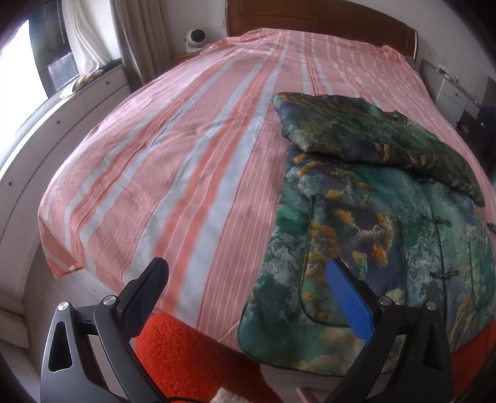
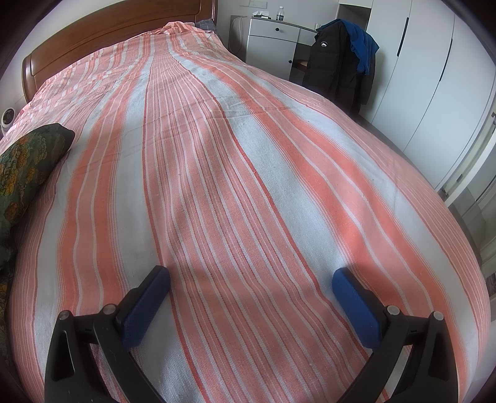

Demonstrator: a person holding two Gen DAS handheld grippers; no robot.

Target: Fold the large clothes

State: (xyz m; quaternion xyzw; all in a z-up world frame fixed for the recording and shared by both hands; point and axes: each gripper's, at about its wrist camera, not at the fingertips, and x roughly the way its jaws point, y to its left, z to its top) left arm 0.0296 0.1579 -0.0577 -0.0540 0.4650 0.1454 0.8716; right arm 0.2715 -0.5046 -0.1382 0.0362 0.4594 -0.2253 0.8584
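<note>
A green padded jacket (image 1: 372,217) with orange and teal landscape print lies on the right side of the striped bed (image 1: 186,155). One sleeve is folded across its upper part, and its hem hangs at the bed's near edge. My left gripper (image 1: 248,272) stands open above the near edge, its right blue pad over the jacket's lower left corner, nothing between the fingers. In the right wrist view my right gripper (image 2: 251,279) is open over bare striped sheet (image 2: 248,155). Only the jacket's sleeve end (image 2: 28,158) shows there, at the far left.
A wooden headboard (image 1: 325,21) closes the far end. An orange fluffy blanket (image 1: 192,347) shows below the sheet's near edge. A white drawer unit (image 2: 272,43), a dark coat (image 2: 338,62) on a chair and white wardrobe doors (image 2: 418,77) stand to the right.
</note>
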